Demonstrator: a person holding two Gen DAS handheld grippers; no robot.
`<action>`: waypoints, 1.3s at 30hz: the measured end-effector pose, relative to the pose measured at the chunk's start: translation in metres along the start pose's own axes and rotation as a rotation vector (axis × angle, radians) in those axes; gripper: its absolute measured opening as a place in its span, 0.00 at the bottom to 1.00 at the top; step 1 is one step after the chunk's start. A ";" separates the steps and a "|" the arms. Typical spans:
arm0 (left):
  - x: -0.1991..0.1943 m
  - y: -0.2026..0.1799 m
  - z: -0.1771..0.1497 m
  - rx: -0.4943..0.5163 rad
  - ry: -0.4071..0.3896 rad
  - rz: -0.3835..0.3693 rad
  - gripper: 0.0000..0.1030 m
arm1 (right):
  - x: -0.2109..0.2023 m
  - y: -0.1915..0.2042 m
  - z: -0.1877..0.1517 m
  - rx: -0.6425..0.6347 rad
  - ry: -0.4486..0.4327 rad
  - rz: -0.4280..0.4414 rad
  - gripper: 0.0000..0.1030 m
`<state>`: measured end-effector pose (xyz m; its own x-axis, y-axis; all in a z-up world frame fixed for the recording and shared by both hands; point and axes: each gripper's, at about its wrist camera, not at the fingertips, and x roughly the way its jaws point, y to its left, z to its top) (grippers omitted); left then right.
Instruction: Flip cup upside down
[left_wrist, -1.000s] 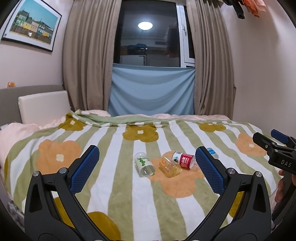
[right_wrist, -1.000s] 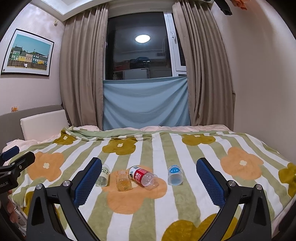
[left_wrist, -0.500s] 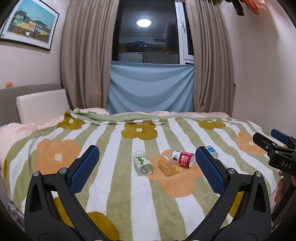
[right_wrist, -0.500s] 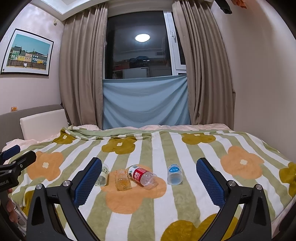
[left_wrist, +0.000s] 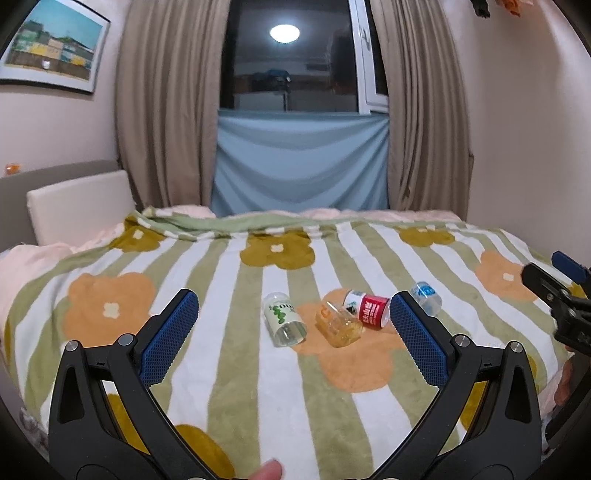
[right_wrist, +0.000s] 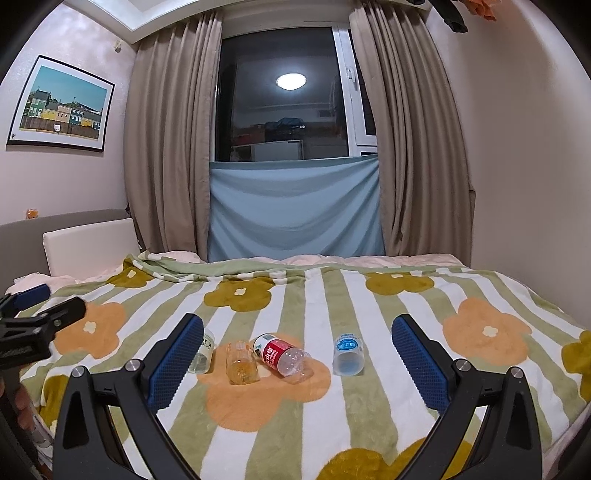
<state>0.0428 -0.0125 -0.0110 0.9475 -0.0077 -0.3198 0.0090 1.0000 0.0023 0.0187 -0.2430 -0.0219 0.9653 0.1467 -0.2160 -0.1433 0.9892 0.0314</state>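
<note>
Several clear cups lie on their sides on the striped flower blanket (left_wrist: 229, 369). A green-label cup (left_wrist: 284, 319), an amber cup (left_wrist: 339, 324), a red-label cup (left_wrist: 367, 308) and a blue-label cup (left_wrist: 426, 297) form a row. In the right wrist view they are the green-label cup (right_wrist: 203, 354), amber cup (right_wrist: 241, 362), red-label cup (right_wrist: 282, 355) and blue-label cup (right_wrist: 348, 354). My left gripper (left_wrist: 293, 334) is open and empty, short of the cups. My right gripper (right_wrist: 297, 360) is open and empty, also short of them.
The bed fills the room up to a curtained window (right_wrist: 291, 147). A white pillow (left_wrist: 77, 210) leans on the headboard at the left. The wall (right_wrist: 524, 147) stands close on the right. Each gripper shows at the edge of the other's view.
Both views have crept slightly nearer the cups. The left gripper has tilted down a little. No cup has moved.
</note>
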 end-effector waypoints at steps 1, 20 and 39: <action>0.014 0.003 0.005 -0.003 0.027 -0.014 1.00 | 0.001 0.000 -0.001 -0.002 0.004 0.003 0.99; 0.320 0.032 -0.008 -0.014 0.660 0.028 1.00 | 0.067 -0.037 -0.032 0.038 0.155 0.077 0.99; 0.396 0.048 -0.075 -0.216 0.929 -0.075 0.62 | 0.123 -0.044 -0.070 0.050 0.300 0.137 0.99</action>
<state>0.3946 0.0323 -0.2088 0.3134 -0.1578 -0.9364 -0.0878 0.9771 -0.1940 0.1286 -0.2683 -0.1179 0.8292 0.2790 -0.4843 -0.2491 0.9602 0.1266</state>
